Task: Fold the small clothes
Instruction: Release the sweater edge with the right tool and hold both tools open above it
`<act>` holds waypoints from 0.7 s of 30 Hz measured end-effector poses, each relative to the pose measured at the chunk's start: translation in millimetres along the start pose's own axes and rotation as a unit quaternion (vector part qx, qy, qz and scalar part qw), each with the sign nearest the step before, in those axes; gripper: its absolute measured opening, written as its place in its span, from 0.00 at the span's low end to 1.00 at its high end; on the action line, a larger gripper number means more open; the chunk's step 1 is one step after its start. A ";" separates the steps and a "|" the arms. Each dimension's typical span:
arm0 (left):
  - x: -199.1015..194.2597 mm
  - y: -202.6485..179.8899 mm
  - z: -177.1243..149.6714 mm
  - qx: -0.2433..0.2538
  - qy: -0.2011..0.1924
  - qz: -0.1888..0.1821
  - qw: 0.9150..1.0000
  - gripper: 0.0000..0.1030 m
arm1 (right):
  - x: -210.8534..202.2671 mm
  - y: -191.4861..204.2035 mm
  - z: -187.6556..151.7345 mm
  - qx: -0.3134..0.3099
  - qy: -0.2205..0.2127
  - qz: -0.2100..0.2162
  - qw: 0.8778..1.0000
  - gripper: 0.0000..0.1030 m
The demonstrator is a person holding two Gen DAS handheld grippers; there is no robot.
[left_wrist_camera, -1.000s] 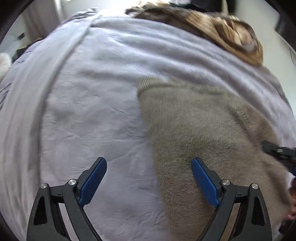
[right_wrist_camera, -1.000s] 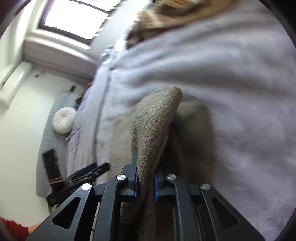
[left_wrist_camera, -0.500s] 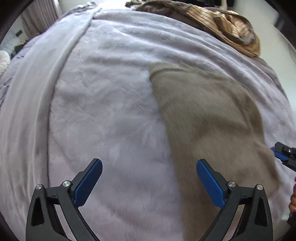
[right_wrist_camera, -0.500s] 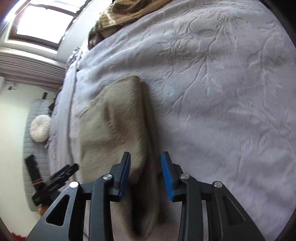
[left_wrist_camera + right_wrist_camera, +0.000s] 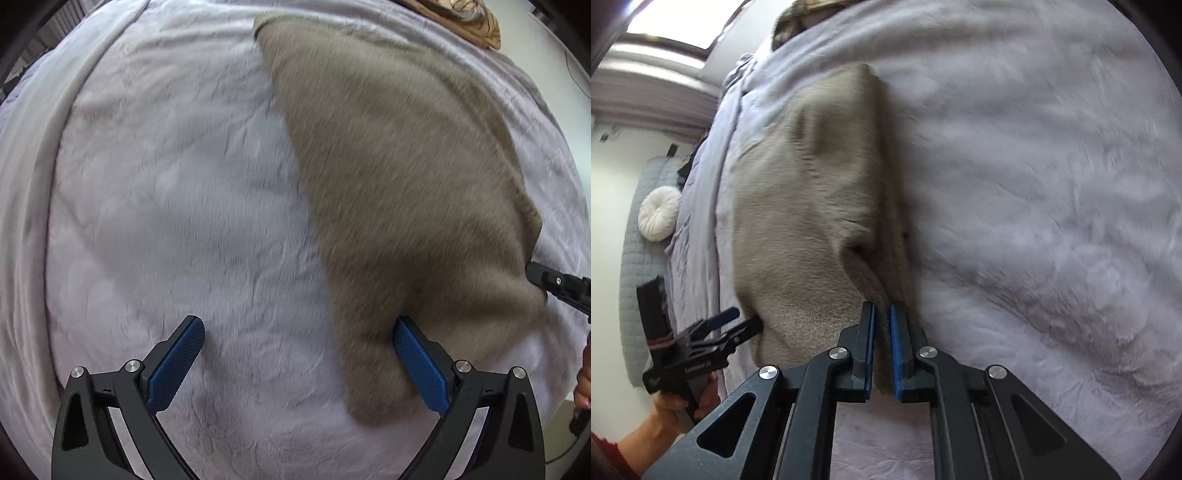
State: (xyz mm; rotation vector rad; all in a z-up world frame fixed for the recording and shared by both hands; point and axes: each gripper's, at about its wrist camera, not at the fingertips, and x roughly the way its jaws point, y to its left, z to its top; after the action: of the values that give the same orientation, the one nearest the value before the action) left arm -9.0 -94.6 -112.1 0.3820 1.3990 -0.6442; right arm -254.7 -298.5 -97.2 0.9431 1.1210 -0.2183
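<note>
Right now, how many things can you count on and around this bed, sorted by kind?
Taupe knit garment: 1
Striped brown garment: 1
Lilac bedspread: 1
Round white cushion: 1
Grippers, left gripper and right gripper: 2
Total: 6

Your right tongs point(image 5: 882, 314), parted half second ago, now pinched again on near edge of brown knit garment point(image 5: 809, 206). Your left tongs point(image 5: 295, 332) moved in closer; right pad point(image 5: 417, 365) now over garment's near corner. Striped cloth point(image 5: 465, 18) slid to top rim.
</note>
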 end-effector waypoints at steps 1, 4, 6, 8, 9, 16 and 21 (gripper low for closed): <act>0.6 1.4 -3.1 -0.001 0.001 -0.002 1.000 0.99 | 0.3 -6.9 -3.3 0.007 -0.002 -0.001 1.000 0.11; 1.0 4.7 -7.3 -0.012 0.005 -0.007 1.000 0.99 | -8.8 -21.9 -12.2 0.015 -0.007 -0.004 1.000 0.19; 1.5 5.5 -6.7 -0.018 0.008 -0.006 1.000 0.99 | -9.7 -18.5 -13.3 0.014 -0.008 -0.010 1.000 0.20; 0.2 4.8 -8.1 -0.024 0.011 -0.003 1.000 0.99 | -13.4 -15.8 -15.7 0.011 -0.007 -0.020 1.000 0.20; -1.0 4.5 -10.3 -0.027 0.012 -0.001 1.000 0.99 | -13.8 -13.8 -15.5 0.010 -0.006 -0.023 1.000 0.24; -5.0 8.9 -21.6 -0.054 0.028 -0.001 0.998 0.99 | -30.3 -8.5 -28.7 0.055 -0.015 0.015 0.998 0.42; -13.4 3.0 -36.7 -0.057 0.033 0.020 0.998 0.99 | -21.6 -22.8 -35.2 0.100 0.000 0.012 0.995 0.42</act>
State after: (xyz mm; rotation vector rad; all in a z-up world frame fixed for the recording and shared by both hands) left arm -36.5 -67.5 -104.9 0.3428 1.4793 -0.5200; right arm -301.5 -292.8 -95.1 1.1336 1.1023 -0.3151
